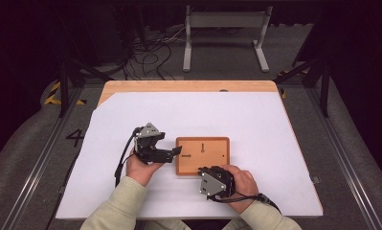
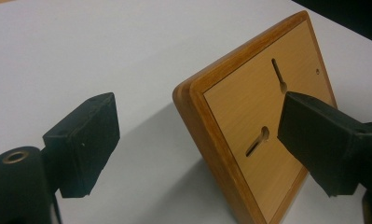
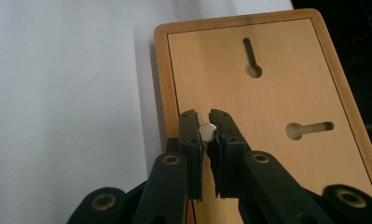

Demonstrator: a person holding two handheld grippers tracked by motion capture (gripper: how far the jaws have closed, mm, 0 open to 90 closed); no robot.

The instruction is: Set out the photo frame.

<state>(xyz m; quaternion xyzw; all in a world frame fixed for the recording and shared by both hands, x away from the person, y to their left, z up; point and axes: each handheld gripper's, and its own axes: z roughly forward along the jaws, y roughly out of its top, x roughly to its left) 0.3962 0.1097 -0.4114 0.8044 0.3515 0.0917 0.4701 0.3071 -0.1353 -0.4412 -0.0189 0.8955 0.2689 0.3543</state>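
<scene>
- A white sheet [image 1: 188, 115] covers the light wooden worktop [image 1: 188, 86], whose bare edge shows along the far side.
- Beyond it, dark grey floor carries tangled black cables [image 1: 150, 52] and a grey metal frame [image 1: 224, 33].
- A rectangular wooden board with a darker raised rim [image 1: 202, 155] lies flat near the person's edge, its pale face cut by two keyhole slots [image 3: 252, 58] set at right angles.
- The left claw [image 2: 197, 140] stands wide open, its jaws astride the board's near corner.
- The right claw [image 3: 208, 133], over the board's face, is closed on a small silver round piece [image 3: 207, 132].
</scene>
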